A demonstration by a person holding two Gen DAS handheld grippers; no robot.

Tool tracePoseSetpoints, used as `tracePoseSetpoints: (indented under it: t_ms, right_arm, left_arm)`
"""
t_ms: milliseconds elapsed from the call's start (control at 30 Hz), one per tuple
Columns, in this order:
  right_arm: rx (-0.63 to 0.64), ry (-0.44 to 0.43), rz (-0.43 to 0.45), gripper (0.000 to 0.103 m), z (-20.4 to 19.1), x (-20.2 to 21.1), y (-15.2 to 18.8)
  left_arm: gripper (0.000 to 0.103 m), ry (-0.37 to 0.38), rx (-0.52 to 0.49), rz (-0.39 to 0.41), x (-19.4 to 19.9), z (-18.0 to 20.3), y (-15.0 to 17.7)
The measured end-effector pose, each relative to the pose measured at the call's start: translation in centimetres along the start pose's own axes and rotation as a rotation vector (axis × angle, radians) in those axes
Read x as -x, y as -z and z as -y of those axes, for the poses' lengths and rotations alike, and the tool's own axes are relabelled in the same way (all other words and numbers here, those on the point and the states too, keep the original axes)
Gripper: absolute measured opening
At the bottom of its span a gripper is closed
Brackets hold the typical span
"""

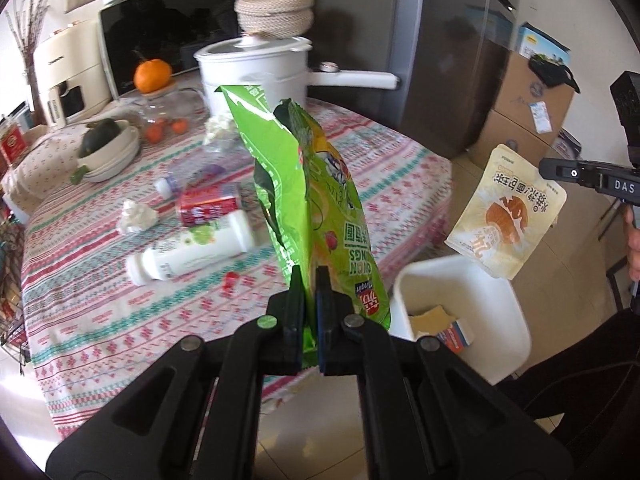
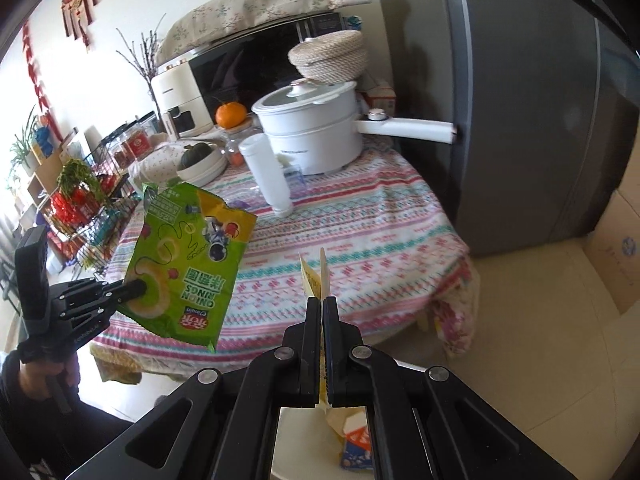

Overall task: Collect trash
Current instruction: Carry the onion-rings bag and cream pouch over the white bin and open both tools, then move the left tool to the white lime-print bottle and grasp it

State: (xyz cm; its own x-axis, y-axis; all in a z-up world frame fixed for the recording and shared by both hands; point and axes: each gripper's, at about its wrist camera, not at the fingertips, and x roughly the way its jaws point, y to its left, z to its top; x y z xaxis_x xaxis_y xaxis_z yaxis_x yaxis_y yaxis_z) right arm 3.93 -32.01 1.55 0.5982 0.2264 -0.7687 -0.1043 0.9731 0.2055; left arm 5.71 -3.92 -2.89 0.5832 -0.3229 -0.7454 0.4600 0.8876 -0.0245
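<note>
My left gripper [image 1: 309,280] is shut on the bottom corner of a green onion-rings bag [image 1: 308,200], which stands up above the table's edge. At the right, my right gripper [image 1: 554,170] is shut on a cream snack packet [image 1: 506,216] that hangs over a white bin [image 1: 516,312] on the floor. In the right wrist view the cream snack packet [image 2: 314,276] shows edge-on between the shut fingers of my right gripper [image 2: 322,304]. My left gripper [image 2: 140,289] holds the green bag [image 2: 188,256] at the left. A white bottle [image 1: 192,252], a red can [image 1: 210,208] and crumpled tissue [image 1: 136,218] lie on the tablecloth.
A white pot [image 1: 256,72] with a long handle, a bowl holding a dark squash [image 1: 108,148] and an orange [image 1: 152,75] stand at the table's back. A grey fridge [image 1: 448,60] and cardboard boxes [image 1: 528,100] rise beyond the bin. The bin holds some wrappers [image 1: 454,334].
</note>
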Motion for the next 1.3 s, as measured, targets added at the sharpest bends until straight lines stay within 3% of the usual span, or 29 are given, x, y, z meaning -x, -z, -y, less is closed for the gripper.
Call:
tracePoseSetpoints:
  t_ms: [200,400,467,533,600,767,1000,1100,1233,1300]
  right_arm:
    - [-0.044,0.031,-0.065,0.002,3.6,0.3,3.1]
    - [-0.073,0.026,-0.222,0.006,6.1,-2.1,6.4]
    - [-0.103,0.033,-0.254,0.013,7.0,-2.6,7.2]
    - [-0.123,0.034,-0.259,0.037,7.6,-2.7,7.6]
    - [-0.144,0.043,-0.246,0.053,8.2,-2.3,7.8]
    - [-0.191,0.045,-0.219,0.063,9.4,-1.5,7.4]
    - [-0.194,0.056,-0.230,0.063,9.2,-1.8,7.3]
    - [-0.195,0.057,-0.230,0.064,9.2,-1.8,7.3]
    - [-0.198,0.060,-0.222,0.070,9.3,-1.6,7.1]
    - [-0.199,0.062,-0.218,0.071,9.3,-1.5,7.0]
  left_arm:
    - [0.005,0.061,-0.083,-0.041,-1.4,4.2,0.7]
    - [0.006,0.106,-0.156,-0.102,-3.1,7.6,1.6]
    - [0.005,0.117,-0.175,-0.121,-3.5,8.4,1.8]
    - [0.006,0.129,-0.192,-0.138,-3.8,9.1,2.1]
    - [0.006,0.141,-0.211,-0.157,-4.2,10.0,2.6]
    - [0.006,0.175,-0.256,-0.206,-5.1,11.8,3.7]
    - [0.008,0.207,-0.297,-0.216,-6.0,13.7,4.8]
    - [0.018,0.207,-0.315,-0.210,-6.3,14.1,4.9]
    - [0.049,0.194,-0.327,-0.186,-5.9,14.1,4.9]
    - [0.052,0.192,-0.318,-0.181,-5.7,13.8,4.7]
